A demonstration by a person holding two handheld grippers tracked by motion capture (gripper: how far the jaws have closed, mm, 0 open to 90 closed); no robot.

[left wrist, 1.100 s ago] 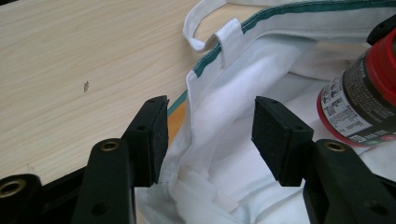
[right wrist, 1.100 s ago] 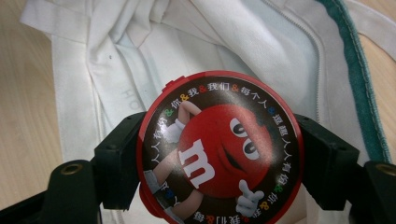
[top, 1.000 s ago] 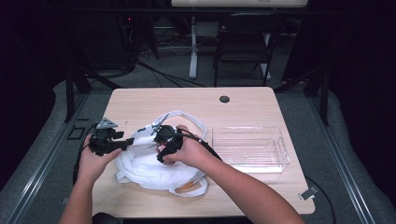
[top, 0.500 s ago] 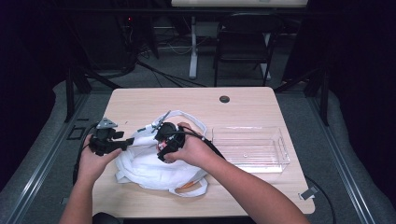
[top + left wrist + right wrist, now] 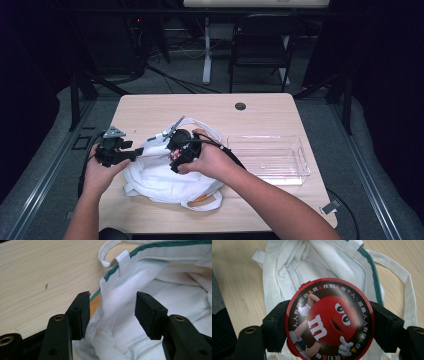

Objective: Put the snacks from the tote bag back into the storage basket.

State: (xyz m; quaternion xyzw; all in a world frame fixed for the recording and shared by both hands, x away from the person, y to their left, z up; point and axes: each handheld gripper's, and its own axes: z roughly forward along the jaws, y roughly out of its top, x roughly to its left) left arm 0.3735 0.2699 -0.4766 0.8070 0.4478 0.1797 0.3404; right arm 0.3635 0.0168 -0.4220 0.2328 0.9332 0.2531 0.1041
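My right gripper (image 5: 329, 326) clamped round red candy tin (image 5: 330, 321), jaws pressing rim at 9 and 3 o'clock, tin held above white cloth bag (image 5: 160, 172). My left gripper (image 5: 111, 312) gaped open, bag's green-trimmed edge (image 5: 102, 293) between jaws. Clear plastic tray (image 5: 280, 172) sat on wooden table (image 5: 150, 107) at 3 o'clock from bag.

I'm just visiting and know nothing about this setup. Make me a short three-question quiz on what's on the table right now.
1. True or false: the right tool grips a round red tin.
2. The left tool's jaws are: A) clamped shut on cloth, B) open around the white bag's edge, C) holding a cup.
3. What lies on the table right of the bag?

Key: 1 true. 2 B. 3 A clear plastic tray.
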